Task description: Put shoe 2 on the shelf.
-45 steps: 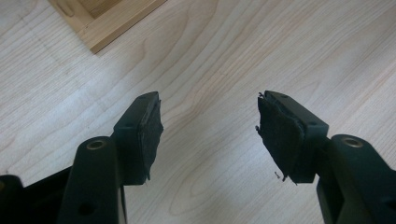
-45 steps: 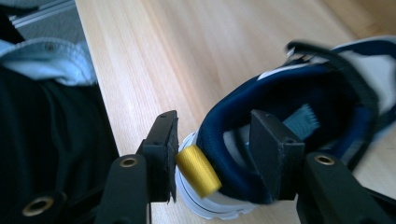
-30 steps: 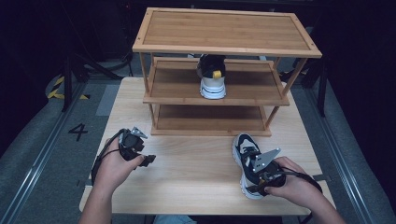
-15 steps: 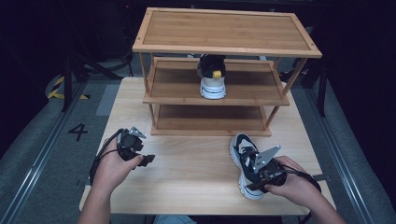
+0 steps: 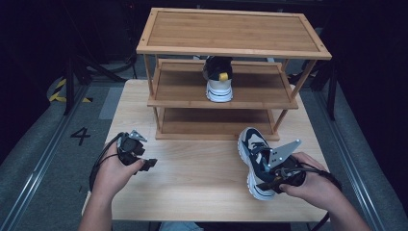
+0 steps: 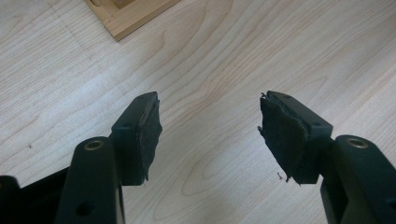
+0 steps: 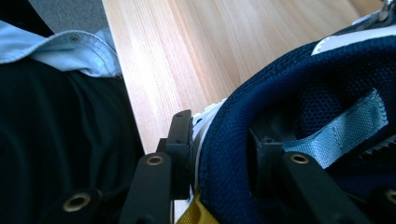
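While the right gripper [image 5: 269,180] at the high view's lower right has just been closing its fingers onto the heel collar of the navy sneaker [image 5: 255,159], that shoe sits near the desk's [image 5: 202,178] front edge, below the wooden rack [image 5: 231,48] holding its mate [image 5: 218,79]. At lower left the left gripper [image 5: 146,163] idles.

Left gripper view: fingers [image 6: 144,135] apart over bare desk.

Right gripper view: fingers [image 7: 180,149] clamp the collar. Judged step: lifting; next, carry it toward the rack's middle shelf beside its mate.

Open table [image 5: 197,178] lies before the rack [image 5: 231,45], whose middle shelf holds one shoe [image 5: 219,79].
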A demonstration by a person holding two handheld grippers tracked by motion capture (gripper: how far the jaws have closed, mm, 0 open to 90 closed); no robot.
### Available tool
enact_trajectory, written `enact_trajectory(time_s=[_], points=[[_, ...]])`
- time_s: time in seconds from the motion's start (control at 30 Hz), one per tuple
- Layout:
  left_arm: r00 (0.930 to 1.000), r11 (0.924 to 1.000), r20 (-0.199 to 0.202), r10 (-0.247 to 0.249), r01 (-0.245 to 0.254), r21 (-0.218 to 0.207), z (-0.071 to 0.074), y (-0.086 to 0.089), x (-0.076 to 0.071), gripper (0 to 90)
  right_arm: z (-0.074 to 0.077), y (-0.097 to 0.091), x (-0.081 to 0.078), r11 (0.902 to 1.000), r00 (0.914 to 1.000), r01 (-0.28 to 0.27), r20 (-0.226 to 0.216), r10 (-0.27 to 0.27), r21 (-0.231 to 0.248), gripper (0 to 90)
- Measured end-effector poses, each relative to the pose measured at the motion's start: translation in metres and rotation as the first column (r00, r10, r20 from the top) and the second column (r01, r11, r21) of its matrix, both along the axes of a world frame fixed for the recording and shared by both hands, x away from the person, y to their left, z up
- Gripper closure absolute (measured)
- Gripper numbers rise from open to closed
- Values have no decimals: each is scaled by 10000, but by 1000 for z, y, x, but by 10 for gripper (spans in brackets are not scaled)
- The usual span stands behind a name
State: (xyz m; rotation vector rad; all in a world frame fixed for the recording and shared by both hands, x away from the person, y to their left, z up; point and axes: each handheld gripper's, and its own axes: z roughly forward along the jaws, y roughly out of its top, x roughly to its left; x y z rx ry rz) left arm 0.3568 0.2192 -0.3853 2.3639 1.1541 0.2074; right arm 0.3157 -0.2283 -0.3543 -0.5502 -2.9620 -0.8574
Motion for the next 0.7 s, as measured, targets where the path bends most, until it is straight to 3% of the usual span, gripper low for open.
enact_trajectory(time_s=[0.37, 0.6, 0.7], points=[[9994, 9997, -273, 217, -215, 74, -2, 9, -2, 377, 53, -1, 4, 10000, 9999, 25, 115, -25, 7, 676], [9961, 9988, -826, 318, -286, 393, -6, 14, -5, 367, 76, 1, 9, 9999, 9997, -53, 249, 55, -85, 676], [9955, 9985, -863, 393, -358, 410, -7, 15, -6, 366, 85, 1, 12, 9999, 9996, -126, 234, 127, -42, 675]])
